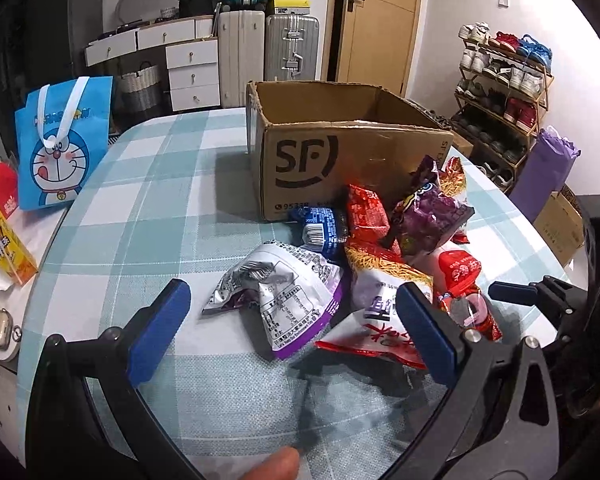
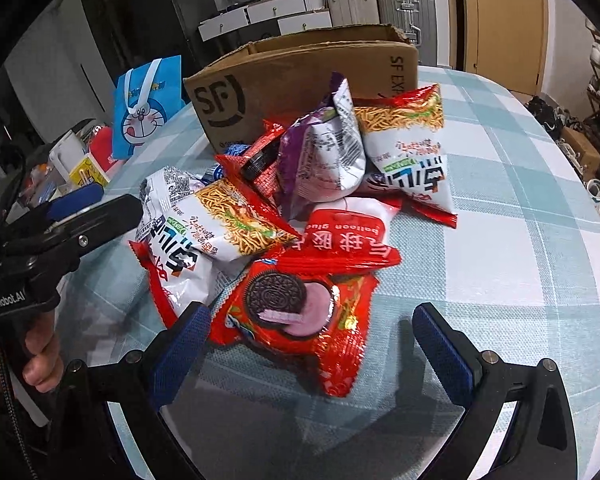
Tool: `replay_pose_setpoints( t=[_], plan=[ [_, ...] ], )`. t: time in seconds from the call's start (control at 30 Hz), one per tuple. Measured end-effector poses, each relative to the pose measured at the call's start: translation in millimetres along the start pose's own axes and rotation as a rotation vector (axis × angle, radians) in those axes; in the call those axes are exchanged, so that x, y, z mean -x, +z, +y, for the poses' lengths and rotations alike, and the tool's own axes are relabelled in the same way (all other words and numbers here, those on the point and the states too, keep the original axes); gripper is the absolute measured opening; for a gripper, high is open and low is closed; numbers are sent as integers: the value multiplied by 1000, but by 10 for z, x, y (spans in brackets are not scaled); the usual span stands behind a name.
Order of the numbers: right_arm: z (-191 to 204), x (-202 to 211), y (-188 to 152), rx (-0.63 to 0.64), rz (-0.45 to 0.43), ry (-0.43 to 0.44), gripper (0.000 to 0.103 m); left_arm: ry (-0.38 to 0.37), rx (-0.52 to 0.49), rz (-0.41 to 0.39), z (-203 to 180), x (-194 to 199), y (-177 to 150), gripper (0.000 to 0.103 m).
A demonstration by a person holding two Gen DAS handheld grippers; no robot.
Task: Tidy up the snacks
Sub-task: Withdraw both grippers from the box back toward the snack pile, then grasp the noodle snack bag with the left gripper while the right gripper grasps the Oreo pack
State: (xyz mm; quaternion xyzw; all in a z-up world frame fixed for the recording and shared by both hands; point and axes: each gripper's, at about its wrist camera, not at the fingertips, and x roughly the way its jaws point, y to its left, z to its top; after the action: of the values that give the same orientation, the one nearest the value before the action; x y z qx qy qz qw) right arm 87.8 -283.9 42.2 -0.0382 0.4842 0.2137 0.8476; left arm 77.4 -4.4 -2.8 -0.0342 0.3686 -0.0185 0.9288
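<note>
Left gripper [image 1: 296, 320], jaws spread: bare checked surface [image 1: 148, 208] ahead and to its left, passable up to the cardboard box [image 1: 340, 160]. Snack packets [image 1: 380, 248] crowd its right side, blocking approach to the box's near wall. Right gripper [image 2: 312, 332], jaws spread: cookie packet [image 2: 300, 320] lies between them; surface to its right is unobstructed.

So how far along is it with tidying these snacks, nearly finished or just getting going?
Just getting going, it seems. Nothing looks done: what shows of the inside of the cardboard box is bare, and the snack packets still lie heaped on the table before it. Nothing is in hand: the left gripper and right gripper are both open, the right one at the red cookie packet. The whole pile remains.
</note>
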Motion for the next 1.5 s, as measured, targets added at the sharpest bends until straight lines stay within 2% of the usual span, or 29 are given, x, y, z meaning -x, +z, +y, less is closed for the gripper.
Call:
replay_pose_setpoints(
  t=[0.13,0.27,0.43,0.63,0.9,1.07,1.2,1.27,1.37,1.5],
  plan=[
    [34,-17,1,2,3,-13,103,0,1,2,3,-3,-14,102],
    [-84,20,-57,-24,14,3,103,-10,-12,5,-29,-28,-24,102],
    [-242,80,-111,-49,19,-24,103,-27,-15,16,-67,-72,-47,102],
    [-105,69,-88,-20,12,5,103,-21,-22,16,-92,-76,-60,102],
    [115,-61,1,9,3,-19,103,-14,-10,15,-25,-56,-79,102],
    [32,-93,-10,-22,23,-78,102,-33,-5,33,-17,-98,-98,102],
    [-89,-11,-59,-26,11,-59,102,-58,-14,46,-68,-135,-97,102],
    [-111,-3,-72,-14,13,-60,99,-73,-17,54,-92,-148,-93,102],
    [-117,30,-89,-2,6,-47,86,-102,-37,62,-149,-163,-80,102],
    [-109,74,-119,24,-2,-31,69,-133,-72,75,-235,-178,-100,95]
  ],
)
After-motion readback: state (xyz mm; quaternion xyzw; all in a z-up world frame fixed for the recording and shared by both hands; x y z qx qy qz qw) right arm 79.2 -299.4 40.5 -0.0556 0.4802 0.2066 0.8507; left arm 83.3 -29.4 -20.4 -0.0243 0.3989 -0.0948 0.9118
